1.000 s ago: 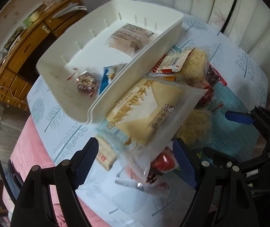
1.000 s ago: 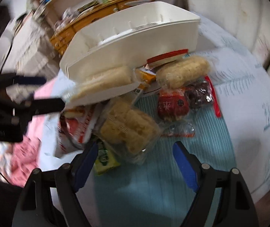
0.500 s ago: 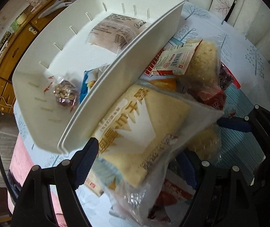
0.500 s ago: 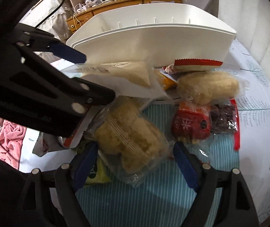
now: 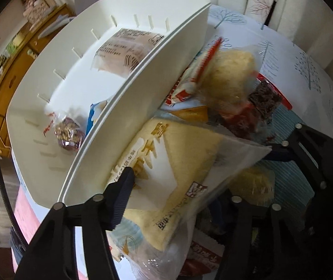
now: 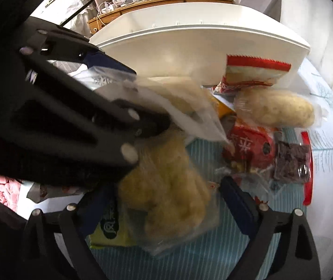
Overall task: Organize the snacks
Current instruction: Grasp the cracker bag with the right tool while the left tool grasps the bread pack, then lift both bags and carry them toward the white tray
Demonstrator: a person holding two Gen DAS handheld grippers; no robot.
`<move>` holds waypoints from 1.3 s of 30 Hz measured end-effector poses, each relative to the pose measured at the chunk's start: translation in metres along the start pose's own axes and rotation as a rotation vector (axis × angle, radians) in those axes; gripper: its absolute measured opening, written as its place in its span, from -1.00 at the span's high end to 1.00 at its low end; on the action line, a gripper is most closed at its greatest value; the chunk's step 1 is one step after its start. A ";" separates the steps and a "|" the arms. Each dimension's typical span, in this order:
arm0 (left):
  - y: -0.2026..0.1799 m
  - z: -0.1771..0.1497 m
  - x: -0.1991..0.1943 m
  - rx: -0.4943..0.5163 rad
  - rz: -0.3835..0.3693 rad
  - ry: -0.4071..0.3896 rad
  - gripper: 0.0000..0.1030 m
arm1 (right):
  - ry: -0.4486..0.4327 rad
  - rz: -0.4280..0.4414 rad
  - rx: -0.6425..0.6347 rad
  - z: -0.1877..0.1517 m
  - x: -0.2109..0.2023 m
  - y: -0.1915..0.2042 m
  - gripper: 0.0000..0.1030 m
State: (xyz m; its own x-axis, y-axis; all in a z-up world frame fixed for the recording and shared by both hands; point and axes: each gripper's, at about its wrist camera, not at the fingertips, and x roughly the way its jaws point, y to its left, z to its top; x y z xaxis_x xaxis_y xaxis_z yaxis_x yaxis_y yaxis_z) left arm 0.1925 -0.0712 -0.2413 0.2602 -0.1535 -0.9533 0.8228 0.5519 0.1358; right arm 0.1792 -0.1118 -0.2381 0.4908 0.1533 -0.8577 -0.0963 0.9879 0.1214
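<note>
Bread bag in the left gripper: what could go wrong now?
The left gripper, whose jaws have just been closing, pinches the soft bread bag, so the bread might squash or the wrapper might slide out. The bag leans against the white bin wall, so lifting it could nudge the bin.

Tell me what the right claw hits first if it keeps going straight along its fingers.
Most likely the clear bag of pale yellow puffed snacks lying between the open fingers of the right claw, which have just been opening. Under it is the striped teal mat. Depth is hard to judge.
</note>
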 end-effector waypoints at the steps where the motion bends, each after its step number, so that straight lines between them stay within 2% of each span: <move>1: -0.001 -0.001 -0.001 -0.001 0.000 -0.006 -0.05 | -0.002 0.004 -0.003 0.001 0.001 0.000 -0.63; 3: -0.001 -0.001 -0.004 -0.005 -0.003 -0.010 0.01 | -0.005 0.015 -0.003 0.006 0.002 0.001 -0.40; 4: -0.002 0.000 -0.005 -0.002 -0.002 -0.007 0.05 | -0.008 0.018 -0.004 0.007 0.002 0.003 -0.20; 10: 0.003 0.002 -0.017 -0.032 0.002 -0.019 0.24 | 0.009 0.051 0.041 0.015 0.003 -0.004 -0.15; 16: 0.007 -0.004 -0.031 -0.068 0.016 -0.024 0.39 | 0.021 0.075 0.104 0.007 -0.003 -0.012 -0.13; 21: 0.023 -0.014 -0.048 -0.171 0.007 -0.022 0.48 | 0.025 0.109 0.224 0.008 -0.006 -0.025 -0.13; 25: 0.035 -0.026 -0.063 -0.261 0.003 -0.023 0.50 | -0.005 0.124 0.291 0.005 -0.018 -0.030 -0.12; 30: 0.045 -0.043 -0.087 -0.319 0.004 -0.053 0.51 | -0.032 0.120 0.354 0.000 -0.040 -0.027 -0.12; 35: 0.058 -0.059 -0.118 -0.414 -0.059 -0.055 0.51 | -0.047 0.070 0.394 -0.009 -0.059 -0.017 -0.12; 39: 0.067 -0.072 -0.141 -0.480 -0.125 -0.069 0.51 | -0.060 0.079 0.484 0.000 -0.073 -0.008 -0.12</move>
State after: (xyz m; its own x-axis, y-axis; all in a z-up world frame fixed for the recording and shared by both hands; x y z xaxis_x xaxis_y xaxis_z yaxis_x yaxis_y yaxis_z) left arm 0.1745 0.0461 -0.1167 0.2211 -0.2874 -0.9319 0.5287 0.8383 -0.1331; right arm 0.1439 -0.1309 -0.1770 0.5484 0.2155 -0.8079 0.2708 0.8684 0.4155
